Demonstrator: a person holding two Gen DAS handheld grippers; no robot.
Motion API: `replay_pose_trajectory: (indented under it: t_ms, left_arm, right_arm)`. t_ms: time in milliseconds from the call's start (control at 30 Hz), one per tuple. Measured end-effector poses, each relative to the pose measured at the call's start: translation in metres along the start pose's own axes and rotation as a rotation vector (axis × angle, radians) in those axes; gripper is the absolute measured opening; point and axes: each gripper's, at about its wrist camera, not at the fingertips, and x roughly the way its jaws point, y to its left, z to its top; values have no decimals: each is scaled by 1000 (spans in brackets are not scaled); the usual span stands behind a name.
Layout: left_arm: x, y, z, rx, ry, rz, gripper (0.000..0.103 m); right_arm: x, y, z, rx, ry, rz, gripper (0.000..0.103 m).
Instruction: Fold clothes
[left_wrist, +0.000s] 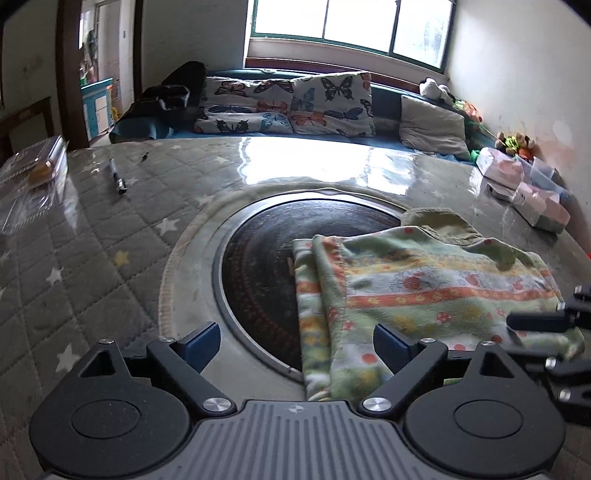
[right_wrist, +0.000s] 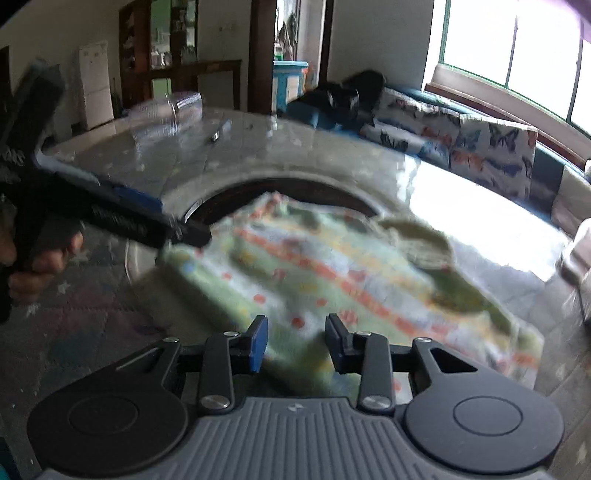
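The green-and-orange striped fleece garment lies partly folded at the round black hotplate's three o'clock; left gripper and right gripper hover spread, empty. Final folds likely remain.

Bright daylight through a wide green-framed window along the far wall, glaring off the glossy quilted surface. Below the window, a blue sofa with butterfly-print cushions. At left, a dark wooden doorway between pale walls.
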Motion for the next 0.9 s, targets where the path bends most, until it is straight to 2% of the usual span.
replay_pose_trajectory:
  t_ms: [100, 200, 300, 467, 633, 800, 900]
  left_arm:
    - [-3, 5, -1, -12, -2, 2, 92]
    - [-7, 10, -1, -20, -12, 6, 92]
    - [-10, 14, 0, -37, -24, 0, 94]
    - [-13, 17, 1, -52, -30, -8, 94]
    - [-12, 24, 4, -72, -28, -7, 94]
    - [-13, 27, 5, -101, -19, -18, 94]
    - [-15, 31, 8, -107, -24, -15, 94]
  right_arm:
    - [2, 4, -3, -21, 5, -14, 34]
    - [-6, 3, 4, -3, -10, -12, 29]
    - [-7, 3, 8, -2, -20, -9, 29]
    - [8, 5, 10, -14, 24, 5, 29]
    - [11, 0, 30, -17, -6, -3, 29]
    - [38, -6, 29, 10, 54, 5, 30]
    - [28, 2, 32, -22, 32, 5, 30]
